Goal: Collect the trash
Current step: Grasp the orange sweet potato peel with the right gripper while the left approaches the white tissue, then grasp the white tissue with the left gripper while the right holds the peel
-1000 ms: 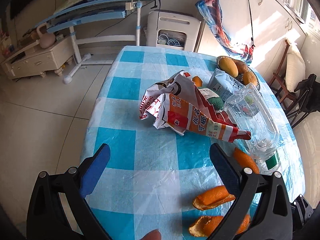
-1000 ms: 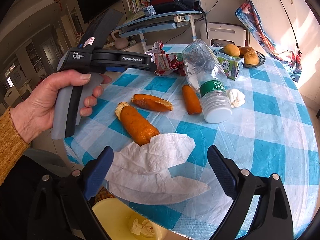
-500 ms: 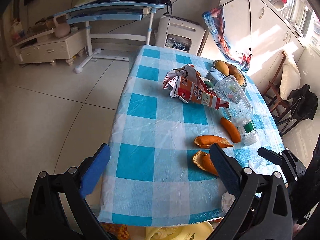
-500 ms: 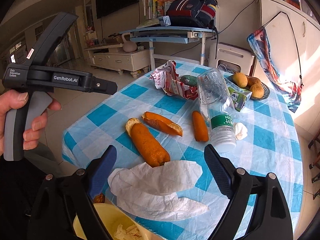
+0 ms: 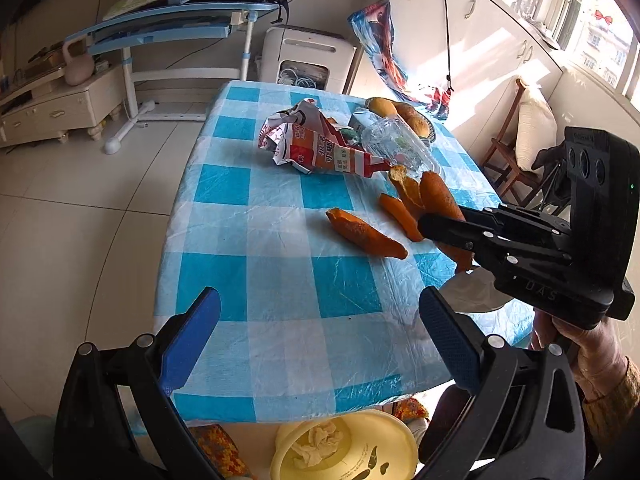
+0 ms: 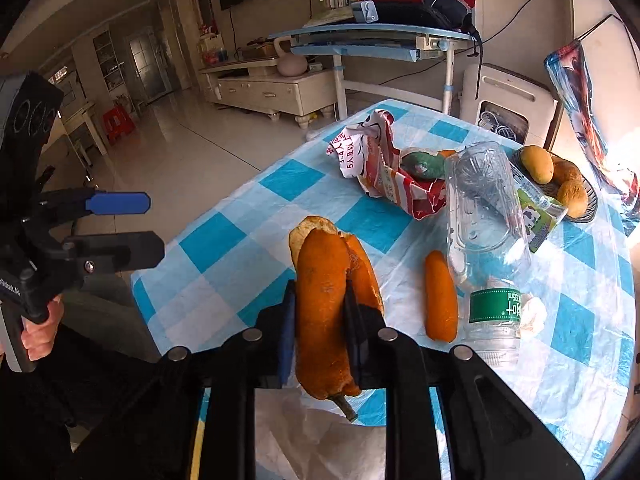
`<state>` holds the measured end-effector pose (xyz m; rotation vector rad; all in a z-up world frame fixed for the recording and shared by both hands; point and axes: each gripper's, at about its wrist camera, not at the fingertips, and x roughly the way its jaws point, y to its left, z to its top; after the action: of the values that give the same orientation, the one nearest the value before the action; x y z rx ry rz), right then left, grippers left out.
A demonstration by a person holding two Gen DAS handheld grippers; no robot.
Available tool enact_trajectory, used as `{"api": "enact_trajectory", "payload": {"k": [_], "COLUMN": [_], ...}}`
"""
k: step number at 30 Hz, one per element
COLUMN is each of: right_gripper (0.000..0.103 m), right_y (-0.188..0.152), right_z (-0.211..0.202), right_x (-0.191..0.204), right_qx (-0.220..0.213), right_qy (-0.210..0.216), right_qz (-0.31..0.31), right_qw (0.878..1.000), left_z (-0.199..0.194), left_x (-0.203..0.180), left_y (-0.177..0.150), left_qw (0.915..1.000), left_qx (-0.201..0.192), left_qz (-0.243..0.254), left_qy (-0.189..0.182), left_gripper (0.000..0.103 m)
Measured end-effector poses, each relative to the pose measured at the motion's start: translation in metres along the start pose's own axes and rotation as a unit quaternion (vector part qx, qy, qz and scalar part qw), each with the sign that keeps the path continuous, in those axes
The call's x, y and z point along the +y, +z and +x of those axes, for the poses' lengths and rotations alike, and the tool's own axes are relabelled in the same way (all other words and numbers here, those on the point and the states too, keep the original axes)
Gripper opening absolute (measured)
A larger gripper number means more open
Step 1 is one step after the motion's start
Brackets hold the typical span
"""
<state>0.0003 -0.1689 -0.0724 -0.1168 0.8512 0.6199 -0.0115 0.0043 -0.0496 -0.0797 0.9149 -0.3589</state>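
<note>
My right gripper [image 6: 320, 294] is shut on a large curled orange peel [image 6: 320, 272] and holds it a little above the blue checked table [image 6: 224, 248]. In the left wrist view the same gripper [image 5: 426, 224] comes in from the right with the peel [image 5: 438, 200]. Two more peels [image 5: 364, 234] [image 5: 400, 216] lie on the cloth; one [image 6: 440, 296] rests beside an empty plastic bottle [image 6: 484, 240]. My left gripper [image 5: 318, 300] hovers open and empty over the table's near edge. A yellow bin [image 5: 400, 440] with tissue inside stands below that edge.
A crumpled red snack wrapper [image 6: 384, 168], a milk carton [image 6: 536, 216] and a basket of fruit [image 6: 560, 184] sit at the far end. A white tissue [image 6: 320, 440] lies under my right gripper. A chair [image 5: 508, 160] stands right of the table.
My right gripper has shut on the large peel and raised it off the cloth. My left gripper, still open, has drawn back toward the table's near edge.
</note>
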Motion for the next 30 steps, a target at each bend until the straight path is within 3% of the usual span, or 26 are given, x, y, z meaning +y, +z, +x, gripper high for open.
{"api": "enact_trajectory", "payload": {"k": [4, 6, 8, 16, 18, 19, 21, 23, 24, 26, 28, 29, 30], "right_gripper": [0.022, 0.022, 0.022, 0.024, 0.026, 0.026, 0.026, 0.026, 0.026, 0.026, 0.026, 0.028, 0.046], "right_y": [0.002, -0.002, -0.008, -0.035, -0.038, -0.039, -0.043, -0.04, -0.038, -0.035, -0.032, -0.031, -0.03], "right_z": [-0.046, -0.053, -0.052, -0.03, -0.028, -0.03, -0.035, -0.044, -0.048, -0.057, -0.06, -0.06, -0.059], "right_x": [-0.022, -0.031, -0.046, -0.112, -0.117, -0.12, -0.128, -0.129, -0.127, -0.128, -0.129, -0.128, -0.127], "right_qx": [-0.062, -0.059, -0.056, -0.066, -0.069, -0.069, -0.083, -0.097, -0.101, -0.113, -0.105, -0.096, -0.089], "right_qy": [0.018, 0.018, 0.026, 0.144, 0.151, 0.144, 0.162, 0.162, 0.154, 0.14, 0.101, 0.075, 0.053], "right_qz": [0.055, 0.072, 0.105, 0.305, 0.321, 0.322, 0.345, 0.337, 0.328, 0.316, 0.299, 0.287, 0.277], "right_qw": [0.996, 0.996, 0.993, 0.939, 0.932, 0.933, 0.921, 0.922, 0.926, 0.932, 0.943, 0.95, 0.955], "left_z": [0.021, 0.031, 0.037, 0.076, 0.083, 0.086, 0.095, 0.11, 0.115, 0.116, 0.115, 0.115, 0.115], "left_x": [-0.065, -0.083, -0.094, -0.146, -0.143, -0.14, -0.142, -0.151, -0.155, -0.159, -0.157, -0.156, -0.155], "left_y": [-0.011, -0.011, -0.009, -0.011, -0.009, -0.006, -0.003, -0.004, -0.006, -0.007, -0.004, -0.003, -0.003], "left_qw": [0.9956, 0.9944, 0.9936, 0.9846, 0.9844, 0.9823, 0.9787, 0.9751, 0.9742, 0.9729, 0.9754, 0.9759, 0.9747], "left_qx": [0.016, 0.02, 0.024, 0.015, -0.005, -0.006, 0.006, 0.051, 0.065, 0.07, 0.07, 0.066, 0.064], "left_qz": [0.091, 0.101, 0.093, 0.127, 0.103, 0.09, 0.087, 0.117, 0.132, 0.15, 0.142, 0.139, 0.138], "left_qy": [-0.009, -0.021, -0.058, -0.12, -0.142, -0.164, -0.186, -0.181, -0.171, -0.162, -0.153, -0.155, -0.164], "left_gripper": [0.096, 0.096, 0.096, 0.096, 0.096, 0.094, 0.071, 0.027, 0.02, 0.018, 0.019, 0.029, 0.037]}}
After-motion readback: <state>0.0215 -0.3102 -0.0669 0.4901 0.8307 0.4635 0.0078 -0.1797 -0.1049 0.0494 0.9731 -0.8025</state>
